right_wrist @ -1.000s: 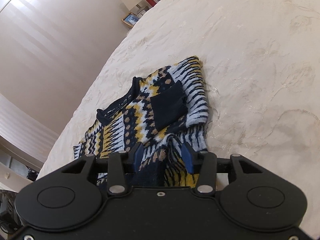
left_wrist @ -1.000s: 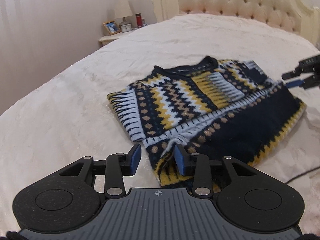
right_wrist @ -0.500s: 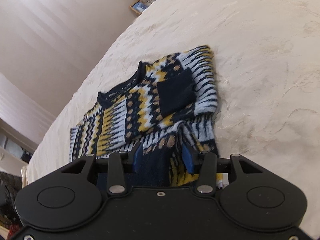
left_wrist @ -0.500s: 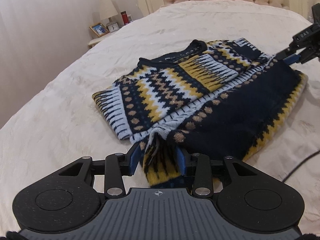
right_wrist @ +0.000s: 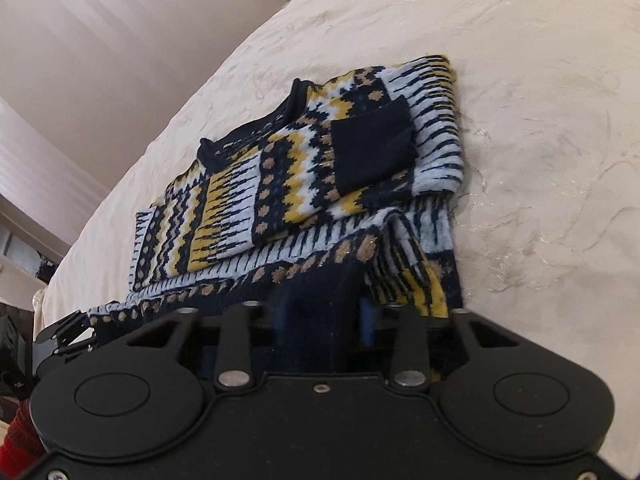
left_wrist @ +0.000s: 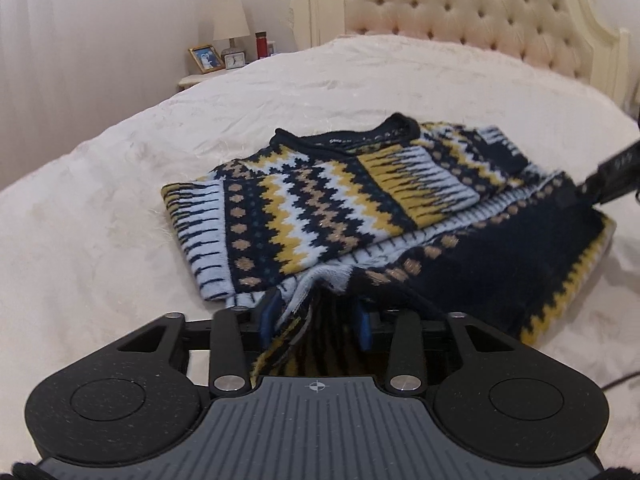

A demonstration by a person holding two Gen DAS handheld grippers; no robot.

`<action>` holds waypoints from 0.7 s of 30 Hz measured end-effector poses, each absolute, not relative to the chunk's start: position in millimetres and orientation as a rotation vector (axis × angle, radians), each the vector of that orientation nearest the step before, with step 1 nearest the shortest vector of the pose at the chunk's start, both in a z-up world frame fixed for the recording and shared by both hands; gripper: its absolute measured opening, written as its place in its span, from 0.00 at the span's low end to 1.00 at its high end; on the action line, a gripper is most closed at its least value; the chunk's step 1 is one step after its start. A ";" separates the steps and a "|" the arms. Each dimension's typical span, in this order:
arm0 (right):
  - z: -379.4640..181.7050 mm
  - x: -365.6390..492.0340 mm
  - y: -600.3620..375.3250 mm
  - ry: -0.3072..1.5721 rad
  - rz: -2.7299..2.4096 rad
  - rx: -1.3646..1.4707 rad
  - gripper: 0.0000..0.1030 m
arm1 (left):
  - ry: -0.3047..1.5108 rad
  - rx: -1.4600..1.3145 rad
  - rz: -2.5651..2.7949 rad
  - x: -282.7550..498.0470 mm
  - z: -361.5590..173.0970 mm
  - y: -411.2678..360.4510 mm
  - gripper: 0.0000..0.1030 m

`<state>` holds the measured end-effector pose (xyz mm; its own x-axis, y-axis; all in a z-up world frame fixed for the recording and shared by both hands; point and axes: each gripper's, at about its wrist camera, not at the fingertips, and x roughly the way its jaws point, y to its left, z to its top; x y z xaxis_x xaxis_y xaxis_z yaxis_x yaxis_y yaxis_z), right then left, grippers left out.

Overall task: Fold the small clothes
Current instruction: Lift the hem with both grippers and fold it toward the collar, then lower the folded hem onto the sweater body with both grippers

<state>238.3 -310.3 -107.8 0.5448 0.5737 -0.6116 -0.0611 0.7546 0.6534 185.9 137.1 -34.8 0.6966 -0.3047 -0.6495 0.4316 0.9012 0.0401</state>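
Note:
A small knit sweater (left_wrist: 320, 208) in navy, yellow and white zigzags lies on the cream bed, sleeves folded in over its chest. Its bottom hem is lifted and turned up toward the collar. My left gripper (left_wrist: 316, 316) is shut on the hem's left corner, with knit bunched between the blue pads. My right gripper (right_wrist: 324, 312) is shut on the hem's right corner; dark knit fills the gap between its fingers. The sweater (right_wrist: 304, 176) shows in the right wrist view too. The right gripper also shows in the left wrist view (left_wrist: 612, 180) at the sweater's far right edge.
The cream bedspread (left_wrist: 100, 240) surrounds the sweater. A tufted headboard (left_wrist: 460, 16) stands at the back. A nightstand (left_wrist: 200, 78) with a lamp, photo frame and clock is at the back left. A dark cable (left_wrist: 624, 378) lies on the bed at right.
Both grippers have closed on the bottom hem and lifted it, carrying it up over the sweater toward the collar. The fold has grown deeper.

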 end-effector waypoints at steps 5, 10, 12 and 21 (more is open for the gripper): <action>-95.8 235.0 -313.2 0.870 0.430 0.631 0.12 | 0.666 0.069 -0.384 183.8 -28.0 144.0 0.05; -71.9 230.9 -325.4 0.760 0.438 0.679 0.12 | 0.591 0.016 -0.374 177.9 -4.8 145.4 0.05; -63.7 233.0 -328.7 0.732 0.437 0.703 0.12 | 0.573 -0.009 -0.373 179.5 4.6 147.7 0.05; -37.9 288.8 -316.5 0.677 0.424 0.711 0.12 | 0.638 -0.119 -0.340 255.5 14.6 166.6 0.05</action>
<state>288.8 -316.5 -37.9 0.7100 0.5666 -0.4182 -0.1292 0.6885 0.7136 255.5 166.6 14.6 0.7501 -0.3469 -0.5631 0.2743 0.9379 -0.2124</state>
